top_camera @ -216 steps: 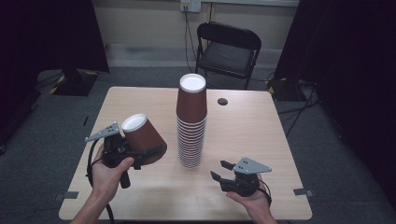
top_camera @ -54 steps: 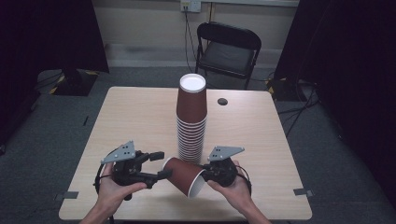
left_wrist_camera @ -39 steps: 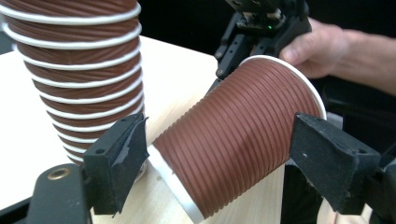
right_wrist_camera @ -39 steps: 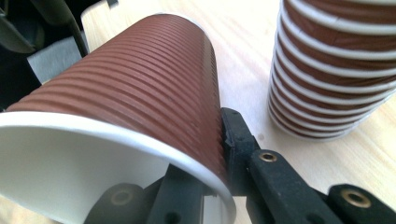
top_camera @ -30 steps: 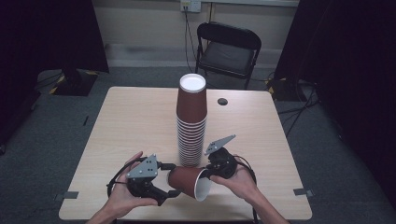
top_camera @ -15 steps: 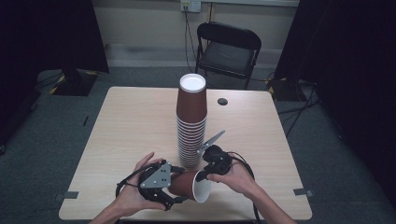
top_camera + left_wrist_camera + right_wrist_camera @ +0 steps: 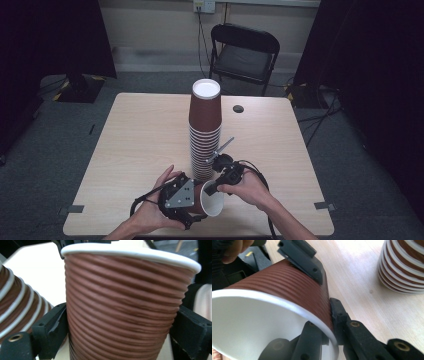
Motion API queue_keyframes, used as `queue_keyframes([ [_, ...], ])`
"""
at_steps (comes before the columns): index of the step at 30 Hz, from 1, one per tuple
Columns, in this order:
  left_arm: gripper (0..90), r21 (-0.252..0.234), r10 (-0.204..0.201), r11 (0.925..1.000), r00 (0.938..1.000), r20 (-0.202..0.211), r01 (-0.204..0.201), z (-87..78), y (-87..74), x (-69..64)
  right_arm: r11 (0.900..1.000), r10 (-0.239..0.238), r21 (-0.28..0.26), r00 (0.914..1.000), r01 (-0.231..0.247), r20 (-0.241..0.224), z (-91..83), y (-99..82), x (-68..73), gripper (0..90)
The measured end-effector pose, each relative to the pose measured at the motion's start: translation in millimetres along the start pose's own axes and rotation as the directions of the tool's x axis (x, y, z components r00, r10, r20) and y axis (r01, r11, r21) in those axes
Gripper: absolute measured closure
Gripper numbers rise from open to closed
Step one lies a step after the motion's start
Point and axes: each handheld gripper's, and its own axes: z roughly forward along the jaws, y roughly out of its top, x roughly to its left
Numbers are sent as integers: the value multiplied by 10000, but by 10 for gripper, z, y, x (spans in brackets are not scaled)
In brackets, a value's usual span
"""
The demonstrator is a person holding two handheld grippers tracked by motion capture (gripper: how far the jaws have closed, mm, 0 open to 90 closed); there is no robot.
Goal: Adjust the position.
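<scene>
Table [image 7: 130, 150] with tall stack of ribbed paper cups [image 7: 204, 135]; beside it a single cup [image 7: 209, 199] lies sideways, its rim pinched by the right gripper [image 7: 329, 322], while the left gripper [image 7: 117, 332], jaws just widened around its body, risks dropping or crushing it.

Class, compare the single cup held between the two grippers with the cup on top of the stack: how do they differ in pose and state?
The held cup lies on its side with its mouth facing the person; the top cup stands rim down, its white base up. The held cup is separate, its rim pinched by the right gripper; the top cup is nested on the stack and untouched. Both are ribbed brown paper cups with white rims.
</scene>
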Motion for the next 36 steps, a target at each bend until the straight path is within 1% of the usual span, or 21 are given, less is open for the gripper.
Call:
queue_keyframes([
  [1, 98, 13, -24, 10000, 10000, -85, 24, 6, 7, -15, 10000, -14, 97, 10000, 14, 26, 2, 6, 2, 870],
  [2, 98, 55, 82, 10000, 9999, -115, -81, 10, 9, -15, 9999, 71, 102, 10000, -71, 33, 8, 19, 14, 871],
  [5, 91, 85, 174, 9998, 9997, -170, -172, 22, 3, -19, 9997, 161, 192, 9998, -163, 121, 38, 42, 22, 869],
  [8, 92, 44, 68, 10000, 9996, -259, -67, 42, 7, -41, 9992, 320, 238, 9994, -322, 90, 68, 60, 25, 864],
  [9, 89, 41, 77, 10000, 9993, -370, -75, 50, 10, -44, 9988, 383, 307, 9992, -386, 102, 80, 67, 23, 863],
  [12, 86, 49, 88, 10000, 9993, -357, -86, 56, 7, -46, 9988, 392, 296, 9992, -395, 103, 101, 76, 22, 864],
  [13, 86, 43, 127, 9999, 9993, -360, -126, 58, 8, -47, 9983, 490, 306, 9987, -493, 108, 102, 80, 28, 864],
  [14, 86, 33, 57, 10000, 9992, -387, -56, 58, 6, -53, 9984, 463, 306, 9989, -466, 76, 108, 83, 31, 863],
  [16, 87, -28, 160, 9999, 9990, -411, -161, 52, -4, -46, 9980, 550, 300, 9984, -553, 92, 110, 86, 26, 861],
  [18, 87, -7, 65, 10000, 9989, -467, -66, 55, -13, -49, 9975, 665, 240, 9977, -667, 104, 117, 88, 31, 859],
  [20, 82, -40, 136, 9999, 9977, -659, -139, 77, -13, -47, 9974, 699, 187, 9974, -703, 193, 121, 92, 24, 860],
  [22, 75, -42, 221, 9997, 9968, -769, -225, 100, 3, -50, 9975, 701, 83, 9975, -702, 130, 126, 94, 35, 870],
  [23, 73, -24, 310, 9995, 9968, -741, -312, 101, 10, -53, 9980, 621, 67, 9979, -622, 184, 128, 95, 36, 872],
  [24, 74, -7, 257, 9997, 9969, -750, -258, 97, 9, -62, 9977, 672, 32, 9976, -673, 142, 132, 97, 44, 871],
  [25, 76, -13, 339, 9994, 9964, -778, -341, 92, 7, -55, 9977, 670, 66, 9977, -670, 133, 135, 97, 46, 870],
  [28, 91, -244, -29, 9997, 9973, -737, 11, 71, -4, -37, 9974, 726, -10, 9973, -726, 99, 132, 97, 37, 864],
  [29, 93, -328, -58, 9995, 9974, -722, 34, 70, -5, -34, 9971, 754, -98, 9971, -754, 42, 128, 99, 34, 858],
  [31, 98, -536, -256, 9983, 9968, -763, 215, 53, -10, -28, 9959, 877, -236, 9961, -878, -36, 123, 100, 32, 829],
  [32, 97, -714, -438, 9967, 9967, -685, 388, 48, -18, -24, 9959, 860, -273, 9963, -862, -72, 119, 100, 36, 805],
  [34, 99, -839, -719, 9942, 9957, -575, 670, 37, -32, -7, 9954, 897, -332, 9960, -896, 26, 120, 100, 49, 753],
  [36, 99, -932, -870, 9923, 9946, -561, 815, 30, -56, 4, 9952, 918, -334, 9958, -919, -50, 123, 101, 56, 712],
])
